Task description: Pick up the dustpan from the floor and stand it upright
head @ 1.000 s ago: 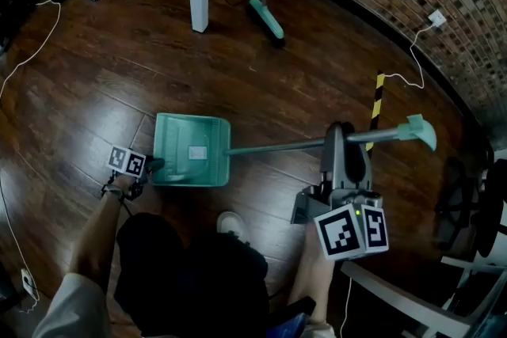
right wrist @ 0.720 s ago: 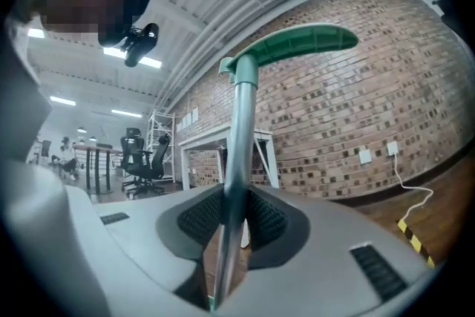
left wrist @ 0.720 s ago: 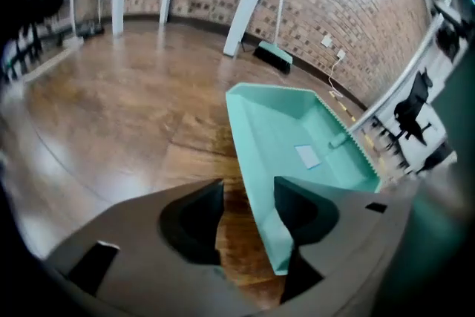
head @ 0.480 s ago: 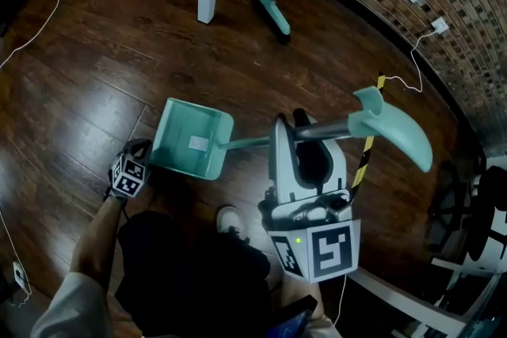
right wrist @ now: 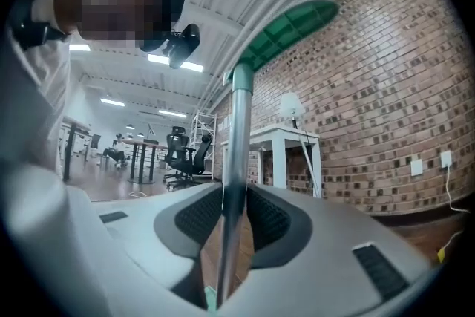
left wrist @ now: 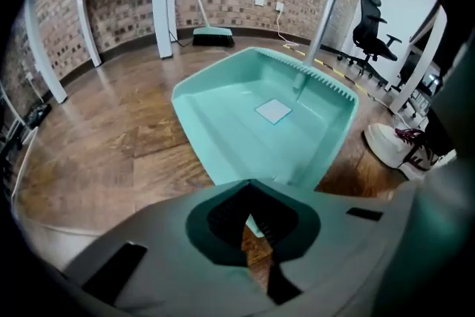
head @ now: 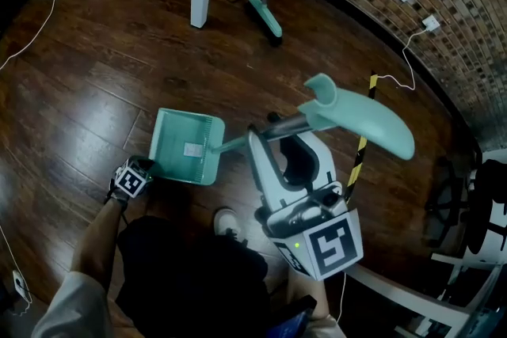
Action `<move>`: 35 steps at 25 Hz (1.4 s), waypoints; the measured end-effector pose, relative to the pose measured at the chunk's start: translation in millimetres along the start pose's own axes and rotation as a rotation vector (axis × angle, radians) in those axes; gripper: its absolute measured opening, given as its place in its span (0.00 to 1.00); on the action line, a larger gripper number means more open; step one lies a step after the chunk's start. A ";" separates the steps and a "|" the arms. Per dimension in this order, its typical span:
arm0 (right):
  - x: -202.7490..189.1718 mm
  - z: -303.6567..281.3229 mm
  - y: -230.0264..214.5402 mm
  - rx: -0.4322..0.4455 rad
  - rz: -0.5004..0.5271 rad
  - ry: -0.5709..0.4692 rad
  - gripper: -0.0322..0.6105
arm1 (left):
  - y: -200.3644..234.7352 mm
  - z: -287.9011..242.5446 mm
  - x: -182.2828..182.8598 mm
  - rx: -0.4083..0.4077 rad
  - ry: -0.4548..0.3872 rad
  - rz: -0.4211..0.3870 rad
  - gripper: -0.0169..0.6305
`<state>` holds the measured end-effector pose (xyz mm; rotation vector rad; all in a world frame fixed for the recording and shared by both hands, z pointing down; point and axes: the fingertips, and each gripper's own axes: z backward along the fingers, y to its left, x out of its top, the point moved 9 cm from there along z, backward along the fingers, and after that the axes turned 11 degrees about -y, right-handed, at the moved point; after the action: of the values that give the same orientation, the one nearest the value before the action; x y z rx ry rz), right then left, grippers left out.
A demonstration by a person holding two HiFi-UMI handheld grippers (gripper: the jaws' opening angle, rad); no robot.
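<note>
Since a second ago the dustpan's [head: 184, 146] pole [head: 238, 141] has swung up off the floor [head: 95, 75]. Its teal grip [head: 364, 119] lay low out to your right and now rides high and close to you. The pan end has stayed down, shifting only a little.

Your right tool [head: 283, 132] is clamped on the bare metal pole just below the grip. Its jaws have just been easing apart slightly with the pole between the pads, probably so the pole can pivot as it rises.

Your left tool [left wrist: 252, 223] has gone from wide to fully closed at the pan's near corner, with the thin lip caught between its pads. That looks meant to pin the pan so it hinges there and doesn't skid.

The dustpan is half raised, with the pan low at the floor just ahead of your shoe [head: 228, 219] and the pole sloping up to your right tool. I judge the tipping still has a way to go.
</note>
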<state>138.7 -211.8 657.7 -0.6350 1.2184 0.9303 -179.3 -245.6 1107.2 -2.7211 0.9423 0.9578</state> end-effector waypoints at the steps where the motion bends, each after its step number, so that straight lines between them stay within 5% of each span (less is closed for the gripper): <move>1: 0.6 2.9 2.0 0.024 0.006 0.011 0.25 | -0.2 -2.7 -6.5 0.004 0.003 0.016 0.04; 4: -4.1 15.6 6.2 0.061 0.039 0.078 0.30 | -4.8 -3.7 -11.5 0.003 -0.031 0.070 0.04; 11: -12.2 29.6 5.0 0.037 0.038 0.169 0.29 | -9.5 20.5 14.2 0.061 -0.170 0.042 0.04; 14: -4.0 27.5 0.7 -0.031 0.030 0.184 0.19 | -9.1 50.9 53.3 0.109 -0.248 0.030 0.04; 16: 12.9 29.9 0.1 -0.113 0.045 0.196 0.03 | -21.9 78.2 82.7 0.117 -0.297 0.025 0.04; 18: 36.6 31.8 1.8 -0.165 0.050 0.211 0.03 | -37.4 110.8 109.5 0.120 -0.341 0.033 0.04; 24: 144.1 22.5 -16.9 -0.257 0.105 0.225 0.03 | -76.1 233.3 201.6 0.133 -0.495 0.057 0.04; 35: 428.8 22.5 -8.3 -0.322 0.144 0.207 0.03 | -172.9 550.9 421.1 0.064 -0.860 -0.026 0.04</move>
<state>187.5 -88.9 249.1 -0.9265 1.3220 1.2194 -113.7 -166.2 400.0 -1.9031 0.7175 1.8061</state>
